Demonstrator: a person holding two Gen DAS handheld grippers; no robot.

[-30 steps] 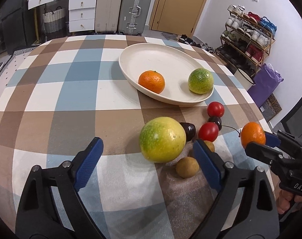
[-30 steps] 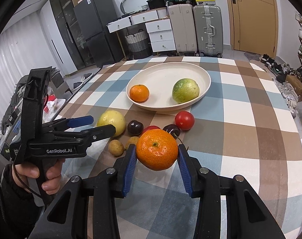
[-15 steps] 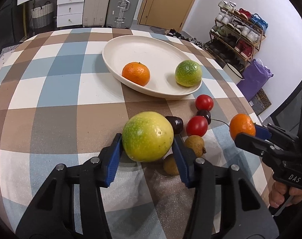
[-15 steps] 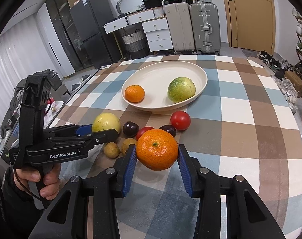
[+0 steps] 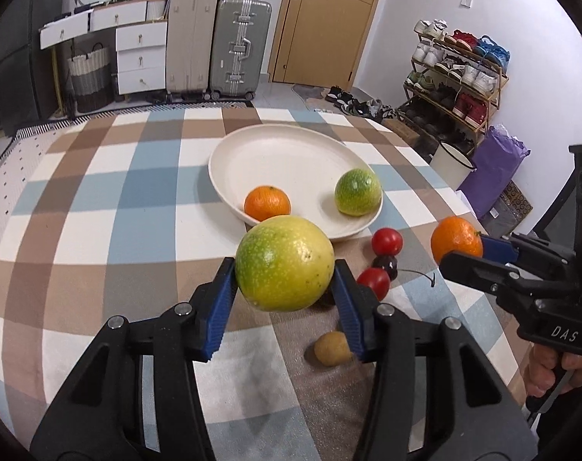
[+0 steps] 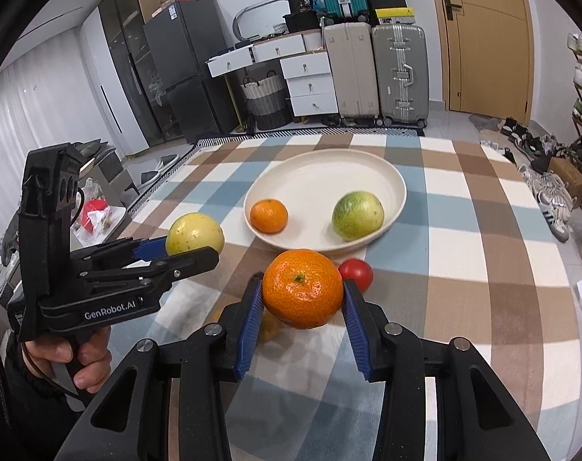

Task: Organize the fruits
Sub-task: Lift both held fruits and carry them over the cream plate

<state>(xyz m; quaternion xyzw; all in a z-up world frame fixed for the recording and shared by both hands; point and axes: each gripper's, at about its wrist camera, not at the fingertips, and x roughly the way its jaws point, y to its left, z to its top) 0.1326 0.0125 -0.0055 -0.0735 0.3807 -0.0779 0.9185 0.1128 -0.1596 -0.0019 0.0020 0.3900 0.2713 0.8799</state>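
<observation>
The left claw [image 5: 285, 299] grips the big yellow-green fruit [image 5: 285, 263] above the tabletop [image 5: 98, 207]; the right claw [image 6: 300, 313] grips an orange [image 6: 302, 288]. Best carry both slowly, then open low over the plate [image 5: 252, 146] so nothing rolls.

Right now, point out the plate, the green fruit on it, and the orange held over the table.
plate [image 5: 275, 153], left wrist view, bare inner floor.
green fruit [image 5: 357, 192], left wrist view, middle of its skin.
held orange [image 6: 302, 288], right wrist view, front face below the stem.
</observation>
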